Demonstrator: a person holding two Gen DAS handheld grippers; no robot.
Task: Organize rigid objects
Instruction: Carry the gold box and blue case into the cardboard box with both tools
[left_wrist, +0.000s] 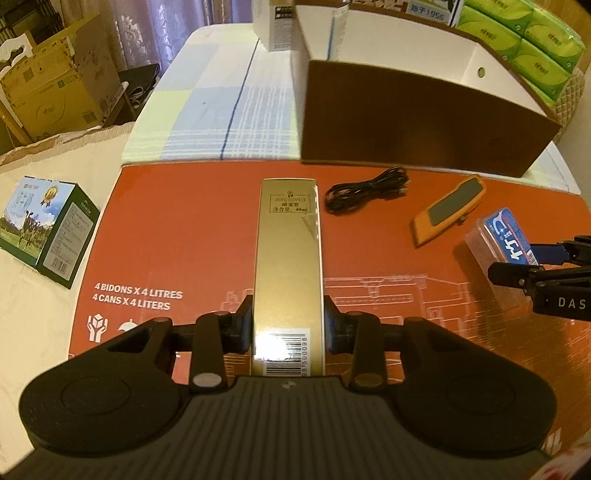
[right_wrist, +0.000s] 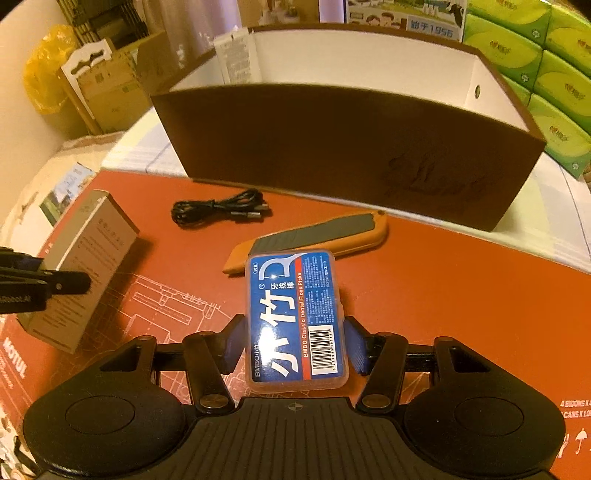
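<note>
A room in a home is shown. Curtains (left_wrist: 147, 33) are hung at the back, green tissue packs (left_wrist: 524, 40) are stacked up, cardboard boxes (left_wrist: 55, 85) are kept nearby, and a checked cloth (left_wrist: 229, 110) is spread out.

Cable (right_wrist: 219, 209) and knife (right_wrist: 310, 236) lie before the box (right_wrist: 332, 147)

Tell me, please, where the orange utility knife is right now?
The orange utility knife lies on the red board, between the black cable and the floss pick case, before the brown box.
</note>
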